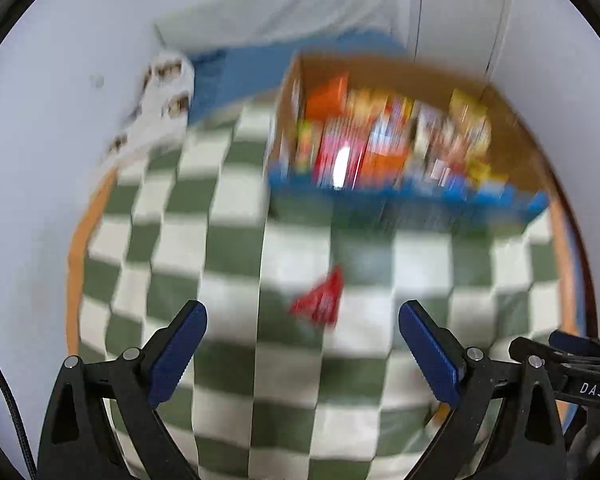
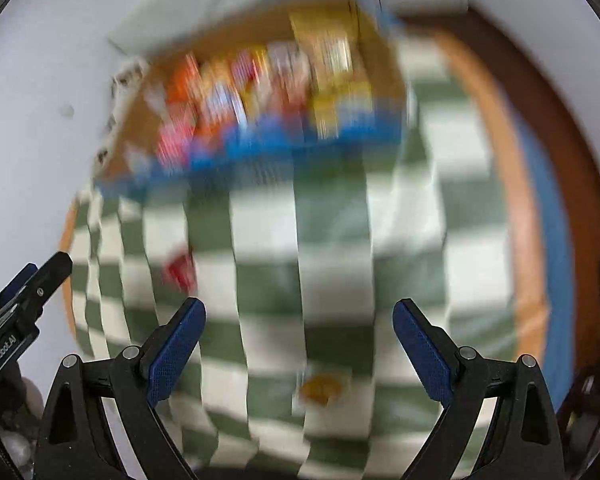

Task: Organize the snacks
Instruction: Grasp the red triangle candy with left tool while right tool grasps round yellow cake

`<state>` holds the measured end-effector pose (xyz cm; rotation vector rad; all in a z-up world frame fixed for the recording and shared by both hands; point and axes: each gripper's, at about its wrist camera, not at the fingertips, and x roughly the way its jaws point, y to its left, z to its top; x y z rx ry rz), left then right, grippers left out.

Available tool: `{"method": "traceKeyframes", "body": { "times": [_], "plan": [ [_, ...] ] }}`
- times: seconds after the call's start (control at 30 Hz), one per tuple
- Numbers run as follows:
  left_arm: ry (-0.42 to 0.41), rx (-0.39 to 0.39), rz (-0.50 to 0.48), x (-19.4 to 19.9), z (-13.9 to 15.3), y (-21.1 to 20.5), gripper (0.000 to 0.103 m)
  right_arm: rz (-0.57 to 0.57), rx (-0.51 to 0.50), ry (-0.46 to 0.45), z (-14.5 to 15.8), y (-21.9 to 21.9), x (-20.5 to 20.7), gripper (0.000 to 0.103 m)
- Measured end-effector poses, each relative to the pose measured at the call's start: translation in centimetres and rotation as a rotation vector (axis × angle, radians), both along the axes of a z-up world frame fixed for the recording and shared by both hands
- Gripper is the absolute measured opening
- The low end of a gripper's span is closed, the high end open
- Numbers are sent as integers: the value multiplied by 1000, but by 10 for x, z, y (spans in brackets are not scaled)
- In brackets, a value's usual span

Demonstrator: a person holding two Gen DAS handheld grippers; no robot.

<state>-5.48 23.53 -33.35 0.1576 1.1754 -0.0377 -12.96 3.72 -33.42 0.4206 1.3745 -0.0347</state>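
Both views are motion-blurred. A cardboard box (image 1: 500, 120) with a blue front edge stands at the far side of the checkered cloth and is packed with several colourful snack packs (image 1: 380, 136); the box also shows in the right wrist view (image 2: 376, 80). A small red snack packet (image 1: 320, 300) lies on the cloth just ahead of my open, empty left gripper (image 1: 302, 316); the packet also shows in the right wrist view (image 2: 180, 272). A small yellow-orange snack (image 2: 320, 388) lies between the fingers of my open, empty right gripper (image 2: 298, 312).
A green-and-white checkered cloth (image 1: 228, 240) covers a round wooden table (image 1: 74, 264). A white patterned object (image 1: 160, 108) and a blue cloth (image 1: 240, 76) lie at the far left by the wall. The right gripper shows at the left wrist view's lower right (image 1: 568, 356).
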Motion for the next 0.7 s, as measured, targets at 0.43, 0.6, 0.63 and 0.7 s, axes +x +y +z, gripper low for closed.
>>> {"method": "traceKeyframes", "body": {
  "times": [0.43,0.6,0.63,0.7],
  "plan": [
    [214,44,95,-22,-94,37,99,-49,148,360,-166,27,-54,62],
    [214,-12,117,-2,-89,45,99,93,24,281,-151,57,-52,51],
    [216,-26,118,4,-89,45,99,107,3,261,-147,61,-50,51],
    [219,-46,112,20,-90,43,98,111,-16,236,-142,64,-46,51]
  ]
}}
